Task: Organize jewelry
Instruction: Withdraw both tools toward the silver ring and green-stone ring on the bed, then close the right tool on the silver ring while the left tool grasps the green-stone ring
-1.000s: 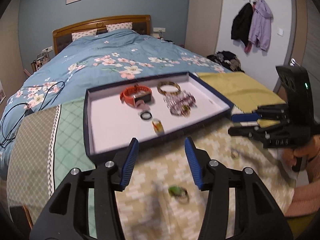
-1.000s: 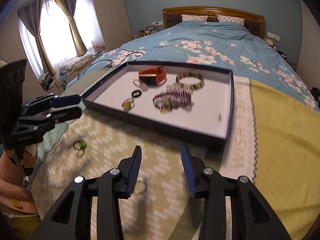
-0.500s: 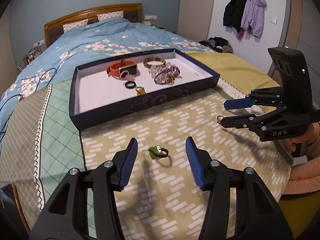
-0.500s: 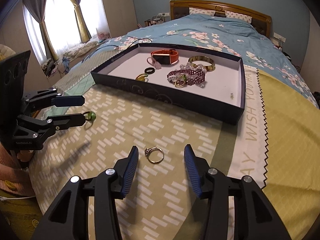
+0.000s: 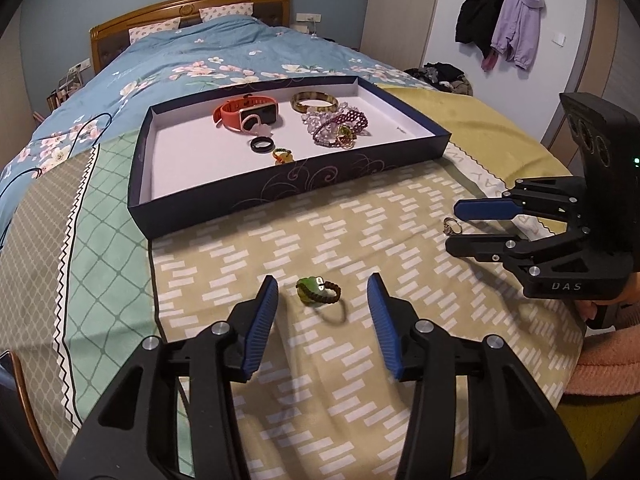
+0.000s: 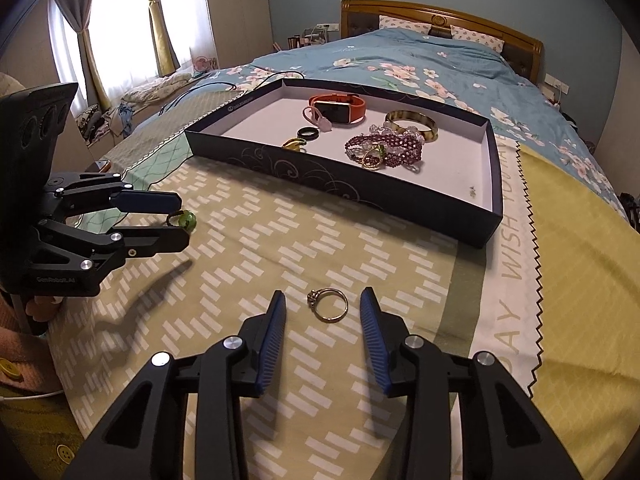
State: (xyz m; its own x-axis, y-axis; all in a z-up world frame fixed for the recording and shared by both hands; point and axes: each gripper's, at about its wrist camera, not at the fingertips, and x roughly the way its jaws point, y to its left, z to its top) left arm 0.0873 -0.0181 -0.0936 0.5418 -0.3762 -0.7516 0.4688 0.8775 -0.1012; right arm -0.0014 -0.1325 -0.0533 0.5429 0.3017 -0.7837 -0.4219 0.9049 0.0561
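While closing, both hand-held grippers tilt down, rings unpinched.

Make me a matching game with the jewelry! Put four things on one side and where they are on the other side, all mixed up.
Things:
1. green ring
2. silver ring
3. orange watch
4. purple beads

Places:
A. in the tray, next to the gold bangle
B. on the cloth, between the left gripper's fingers
C. in the tray, at the back left in the left wrist view
D. on the cloth, between the right gripper's fingers

Pairs: 1-B, 2-D, 3-C, 4-A
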